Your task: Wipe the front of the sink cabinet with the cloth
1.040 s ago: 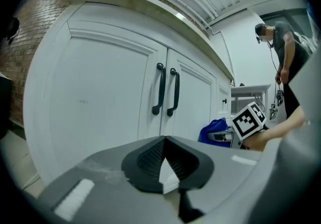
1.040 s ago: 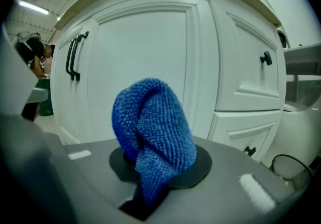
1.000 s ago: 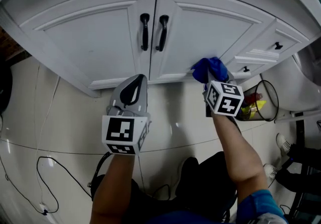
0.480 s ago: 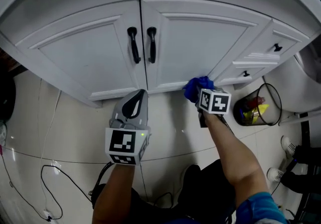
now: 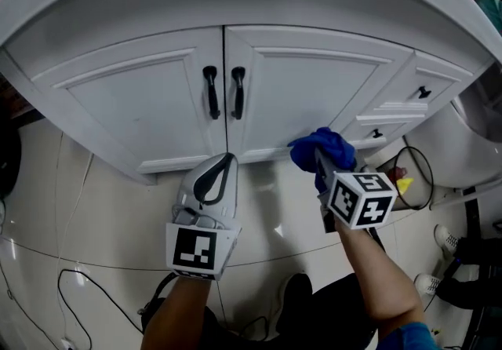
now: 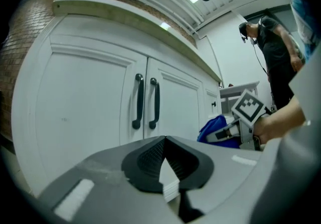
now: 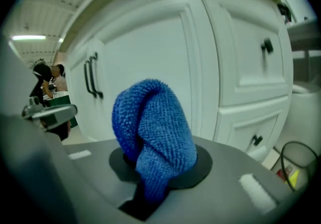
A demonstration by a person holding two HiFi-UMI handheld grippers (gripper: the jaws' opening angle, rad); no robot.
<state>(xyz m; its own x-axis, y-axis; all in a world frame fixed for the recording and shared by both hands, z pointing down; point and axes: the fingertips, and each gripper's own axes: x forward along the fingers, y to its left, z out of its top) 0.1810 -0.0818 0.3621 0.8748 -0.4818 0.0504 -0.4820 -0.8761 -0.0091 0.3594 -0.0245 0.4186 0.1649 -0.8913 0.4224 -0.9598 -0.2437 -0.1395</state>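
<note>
Wiping stroke along the foot of the cabinet (image 5: 314,89). The right gripper (image 5: 320,163) is clamped on a bunched blue cloth (image 5: 321,149), which bulges out past the jaws and sits at the lower rail of the right door (image 5: 306,66), near the corner where the drawers (image 5: 392,117) begin; whether the cloth actually presses on the paint cannot be told from either view. In the right gripper view the cloth (image 7: 153,132) fills the gap between the jaws, with the door panel close ahead. The left gripper (image 5: 225,160) hangs below the seam between the doors, jaws together on nothing, and the left gripper view shows its tips (image 6: 163,140) meeting. To do the stroke well, the protruding wad should probably lead, so that fabric and not the hard jaw tips meets the surface. Pressure is best kept light and even, following the rail in overlapping passes. The handles (image 5: 223,92) and the moulded panel edges likely need separate, slower passes. Compared with half a second earlier, the cloth lies slightly farther toward the drawers on the same lower rail, and the marker cube (image 5: 361,198) is turned more upward. The left gripper keeps its place and its closed state.
</note>
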